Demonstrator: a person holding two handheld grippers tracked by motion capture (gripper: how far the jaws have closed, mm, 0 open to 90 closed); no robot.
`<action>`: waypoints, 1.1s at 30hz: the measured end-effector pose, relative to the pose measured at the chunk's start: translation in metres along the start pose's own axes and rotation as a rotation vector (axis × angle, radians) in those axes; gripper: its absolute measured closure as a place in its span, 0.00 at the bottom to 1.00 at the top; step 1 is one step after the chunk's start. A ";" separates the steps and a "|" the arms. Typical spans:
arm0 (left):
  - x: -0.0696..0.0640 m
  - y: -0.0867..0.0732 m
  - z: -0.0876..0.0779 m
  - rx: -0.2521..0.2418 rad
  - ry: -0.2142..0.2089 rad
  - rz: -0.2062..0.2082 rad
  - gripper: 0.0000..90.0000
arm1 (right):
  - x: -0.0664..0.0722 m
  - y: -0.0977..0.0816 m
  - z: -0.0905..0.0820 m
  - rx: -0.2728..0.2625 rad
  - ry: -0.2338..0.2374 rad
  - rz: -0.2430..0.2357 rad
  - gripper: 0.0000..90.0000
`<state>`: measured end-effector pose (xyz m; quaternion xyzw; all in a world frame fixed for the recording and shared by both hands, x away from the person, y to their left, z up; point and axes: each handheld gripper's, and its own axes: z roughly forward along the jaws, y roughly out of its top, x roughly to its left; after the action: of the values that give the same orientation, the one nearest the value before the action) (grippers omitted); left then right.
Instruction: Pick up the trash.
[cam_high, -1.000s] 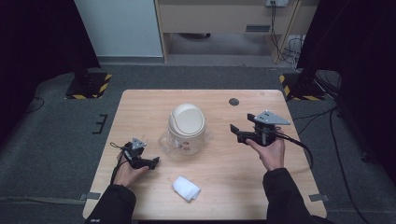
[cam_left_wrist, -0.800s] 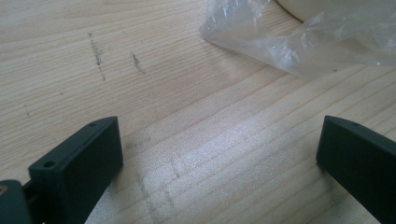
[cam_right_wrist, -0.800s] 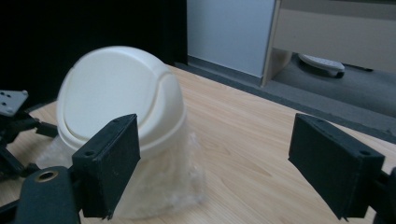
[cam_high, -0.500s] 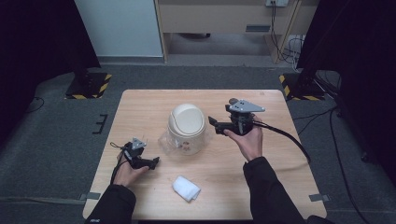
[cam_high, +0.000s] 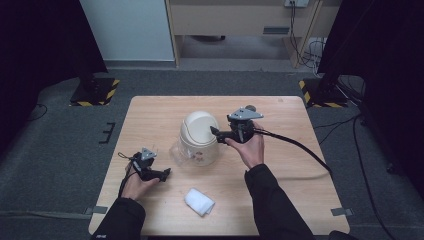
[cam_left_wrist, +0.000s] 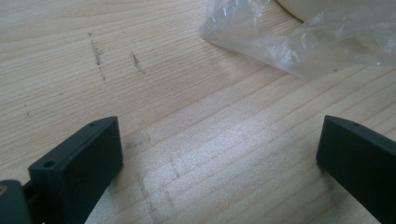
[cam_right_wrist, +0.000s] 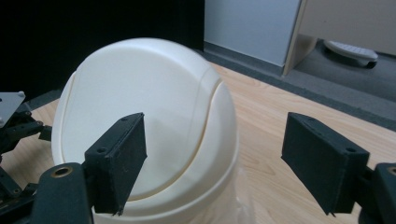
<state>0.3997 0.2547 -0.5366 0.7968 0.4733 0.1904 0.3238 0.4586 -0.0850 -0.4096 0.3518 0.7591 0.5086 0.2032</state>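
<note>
A pale wooden bench (cam_high: 150, 115) fills the middle of the high view, standing on grey carpet with dark curtains at both sides and a light wall panel and wooden cabinet along the top of the frame. Near the bench's centre stands a cream bin (cam_high: 199, 137) with a domed swing lid, upright, its long axis vertical; the lid's face seems to tilt toward the upper left of the frame, though that is hard to judge from above. Clear plastic bag (cam_high: 175, 150) spills out at the bin's lower left. A folded white cloth (cam_high: 199, 201) lies toward the bottom of the frame, well apart from the bin.

The right gripper (cam_high: 215, 132) is held just beside the bin's upper right edge. Its own view shows its fingers (cam_right_wrist: 116, 163) wide apart before the dome. The left gripper (cam_high: 164, 173) rests low at the lower left, and its own view shows its fingers (cam_left_wrist: 77, 170) spread over bare wood grain with faint dark scuffs, with crumpled plastic at the upper right.
</note>
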 end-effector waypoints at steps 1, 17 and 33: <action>0.000 0.000 0.000 0.000 0.000 0.000 0.00 | 0.001 -0.002 0.003 0.007 0.004 0.003 0.24; 0.000 0.000 0.000 0.000 0.000 0.000 0.00 | 0.002 -0.015 0.031 0.088 -0.016 0.000 0.25; 0.000 0.000 0.000 0.000 0.000 0.001 0.00 | 0.000 -0.011 0.031 0.073 -0.017 0.034 0.27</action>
<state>0.3997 0.2547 -0.5367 0.7970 0.4731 0.1906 0.3236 0.4752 -0.0683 -0.4322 0.3762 0.7693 0.4809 0.1880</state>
